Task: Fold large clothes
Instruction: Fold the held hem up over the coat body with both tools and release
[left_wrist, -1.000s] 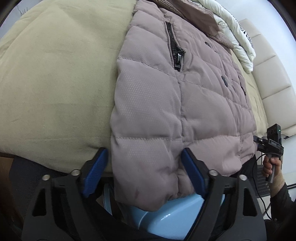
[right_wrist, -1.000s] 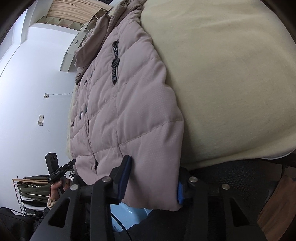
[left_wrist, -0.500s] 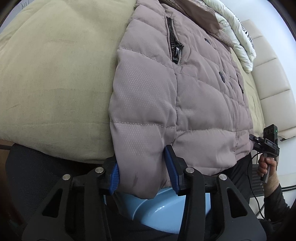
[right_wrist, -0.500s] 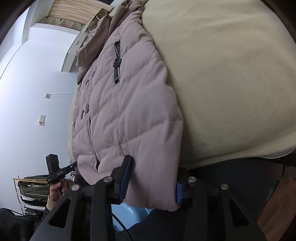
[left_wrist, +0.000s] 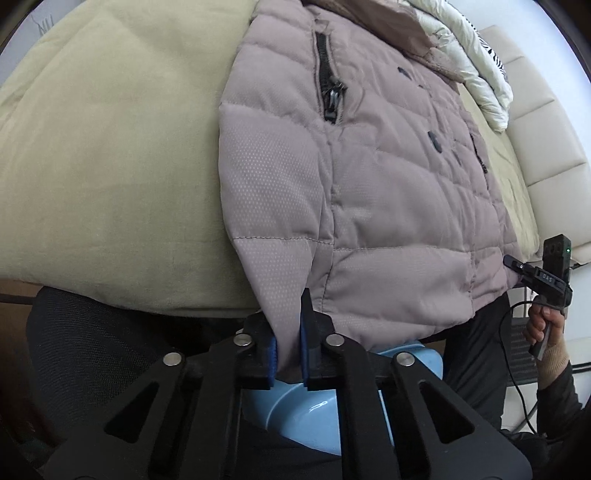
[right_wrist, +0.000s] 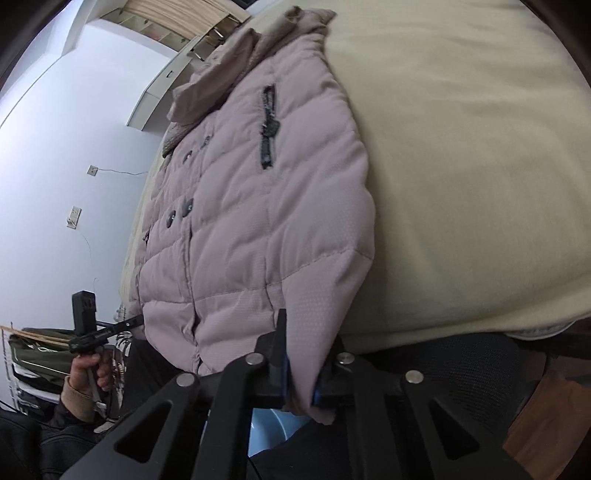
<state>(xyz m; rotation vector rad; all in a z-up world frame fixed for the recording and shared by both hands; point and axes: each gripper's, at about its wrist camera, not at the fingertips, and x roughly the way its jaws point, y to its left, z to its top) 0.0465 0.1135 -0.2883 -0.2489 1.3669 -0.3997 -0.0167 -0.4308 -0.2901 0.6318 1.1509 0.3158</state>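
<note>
A mauve quilted puffer jacket (left_wrist: 369, 192) lies front-up on a beige bed (left_wrist: 110, 147), its hem hanging over the near edge. My left gripper (left_wrist: 288, 350) is shut on the hem's left corner. My right gripper (right_wrist: 301, 373) is shut on the hem's right corner, and the jacket (right_wrist: 258, 206) stretches away from it. Each gripper shows in the other view: the right one (left_wrist: 543, 277) and the left one (right_wrist: 99, 332), each held in a hand.
A light blue basin (left_wrist: 325, 406) sits on the floor below the hem. A white quilted garment (left_wrist: 476, 66) lies at the bed's far end by a cream padded headboard (left_wrist: 535, 122). A dark mesh chair (right_wrist: 461, 369) stands at the bed's edge.
Both grippers have closed from wide open onto the hem corners. The jacket's lower edge now bunches between the jaws.
</note>
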